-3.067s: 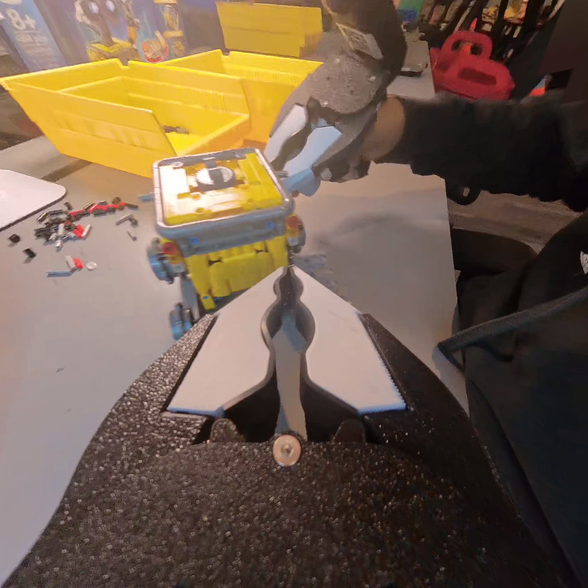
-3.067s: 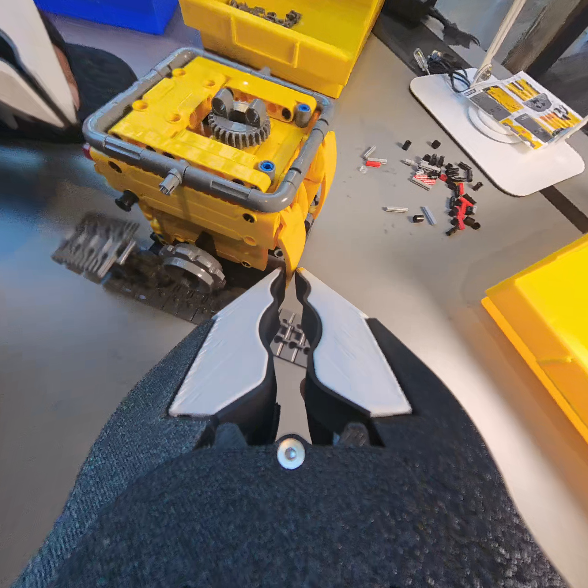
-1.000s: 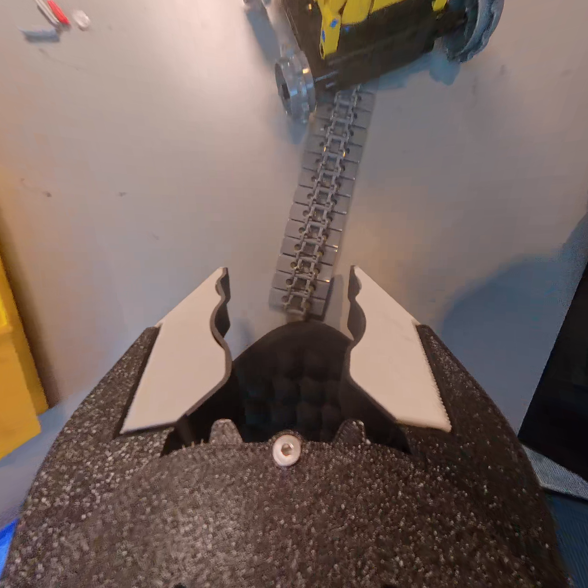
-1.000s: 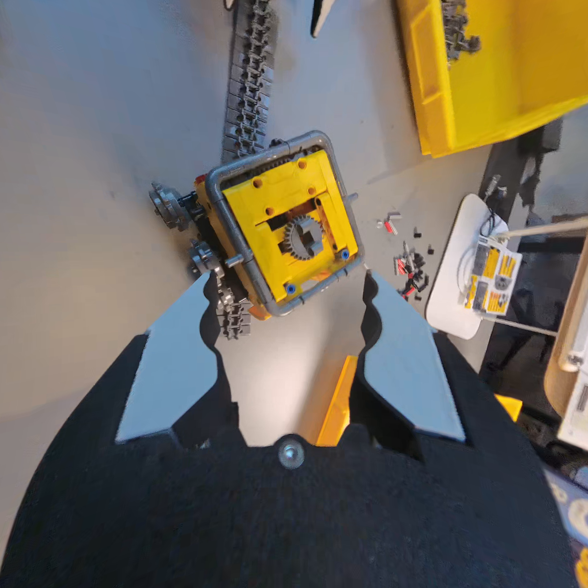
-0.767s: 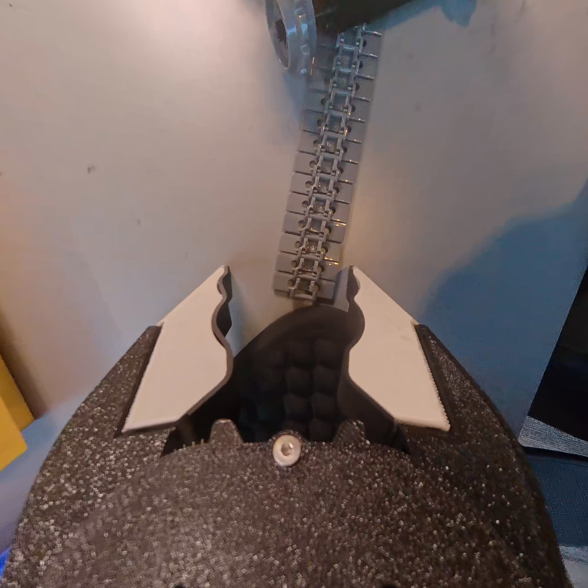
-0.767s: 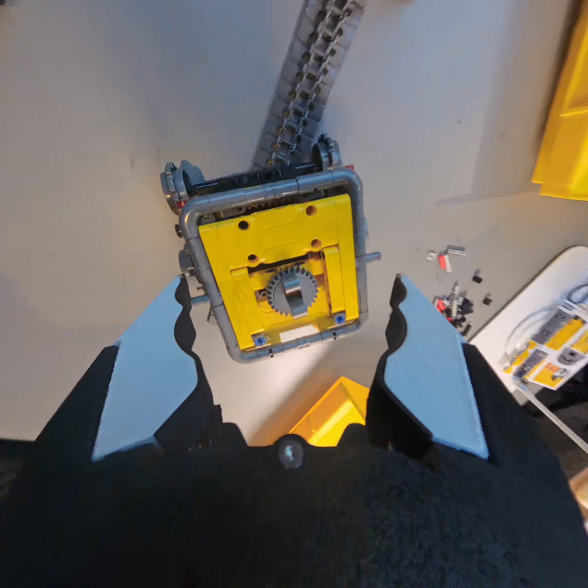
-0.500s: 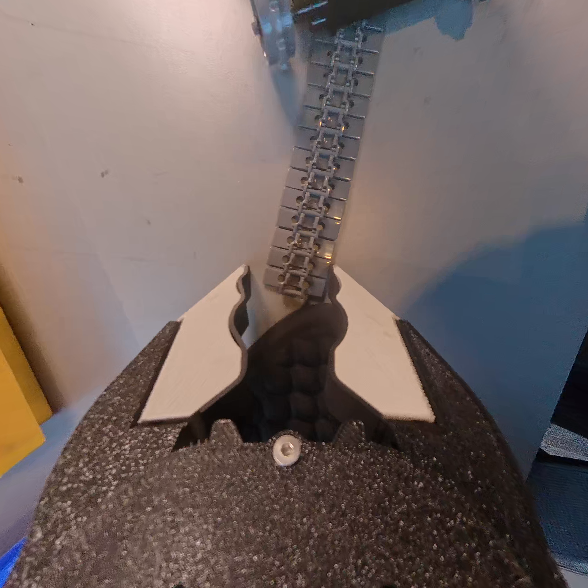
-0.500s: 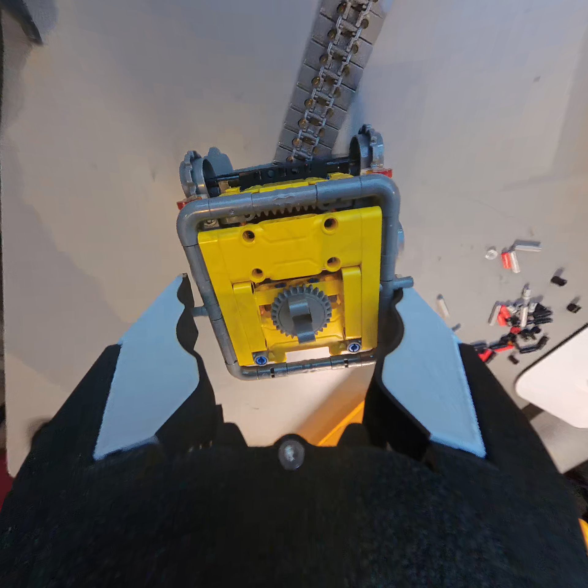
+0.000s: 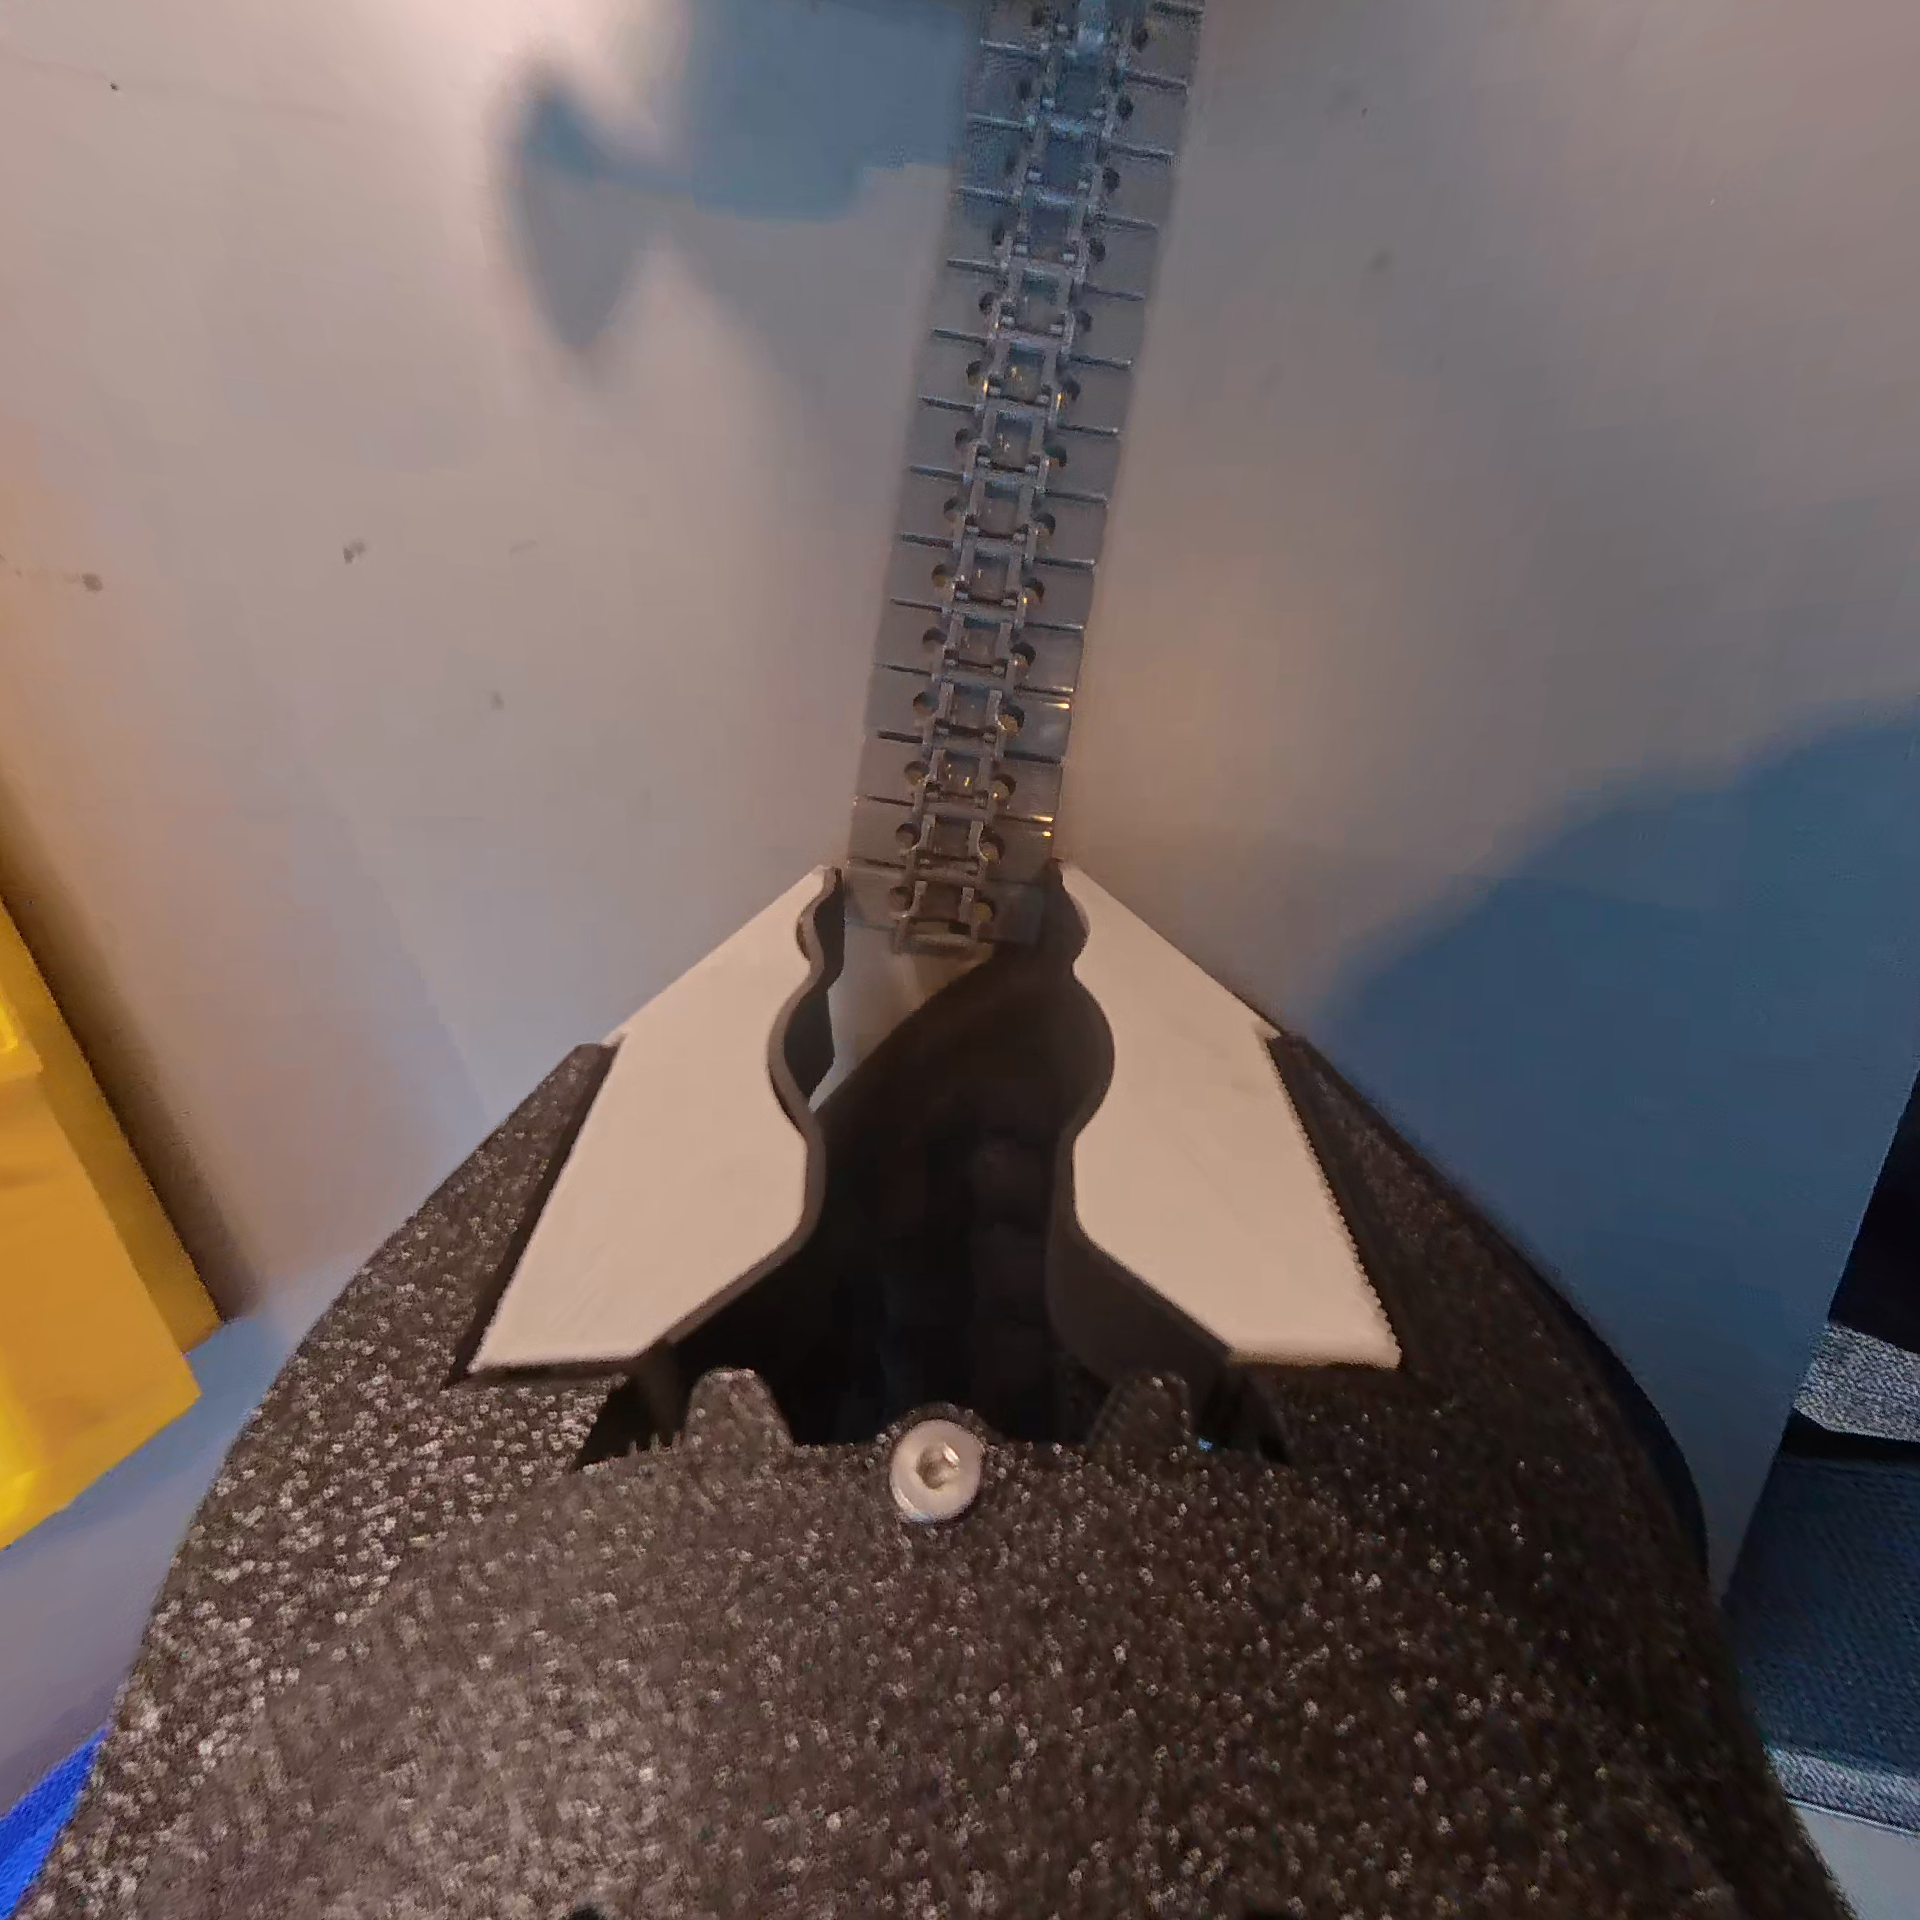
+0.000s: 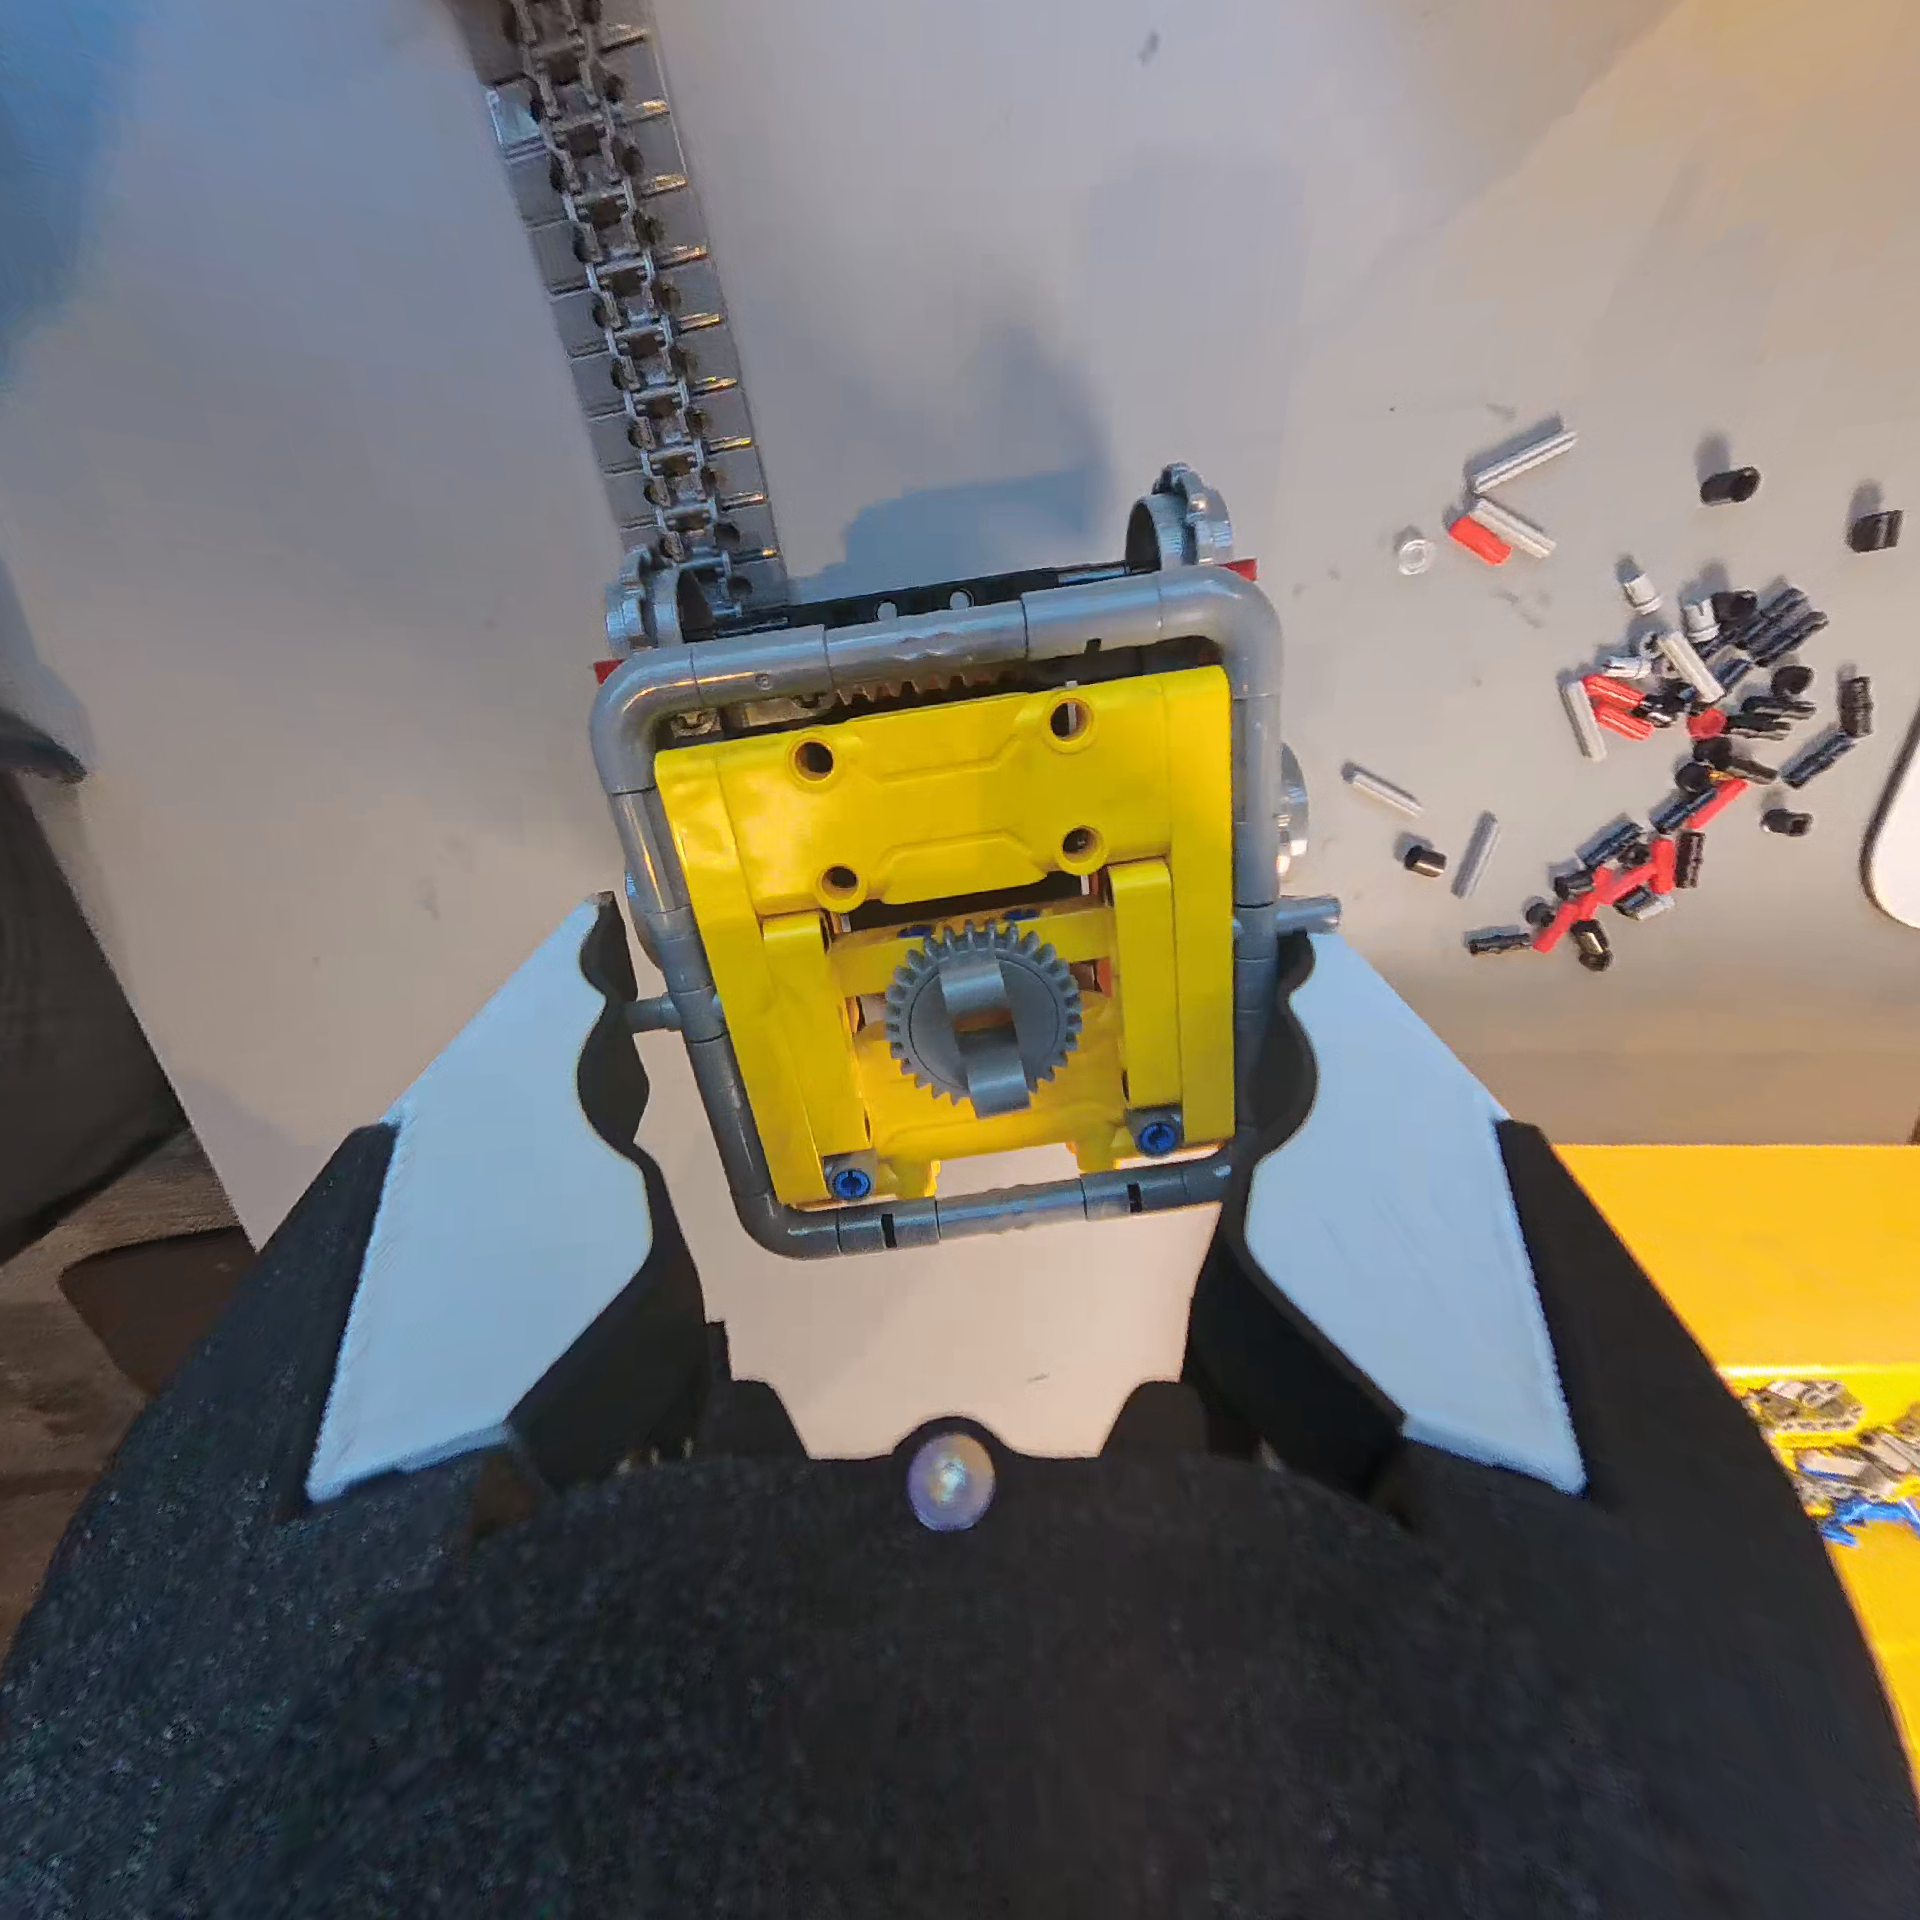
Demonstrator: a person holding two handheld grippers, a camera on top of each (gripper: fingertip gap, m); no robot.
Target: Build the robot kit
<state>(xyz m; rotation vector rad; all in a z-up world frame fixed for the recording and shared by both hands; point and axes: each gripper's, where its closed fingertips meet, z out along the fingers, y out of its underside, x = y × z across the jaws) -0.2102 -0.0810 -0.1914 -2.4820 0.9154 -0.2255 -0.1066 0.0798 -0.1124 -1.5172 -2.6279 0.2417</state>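
On the grey worktop (image 10: 312, 520) stands a yellow brick-built model (image 10: 940, 894) framed in grey tubing, with a grey gear (image 10: 985, 1023) set in its top face. The right tool (image 10: 951, 930) looks almost straight down on it, its two white fingers (image 10: 499, 1184) lying to either side of the model's frame. The right-hand finger touches the frame's side and the left-hand one stands just clear of it beside a small grey peg, so the jaws are spread wide and do not yet grip.

A grey linked track (image 10: 634, 301) runs flat across the worktop from the model's far edge. In the left wrist view the left tool (image 9: 945, 899) is tipped steeply down over the free end of that track (image 9: 1013, 520), its fingertips (image 9: 821, 894) drawn in against both edges of the last link, pinching it.

To the right of the model lies a scatter of small red, black and grey pieces (image 10: 1662, 727), well apart from both tools. A yellow bin (image 10: 1766, 1299) sits at the right tool's near right, with small parts inside. Another yellow bin edge (image 9: 73, 1247) shows at the left tool's left.
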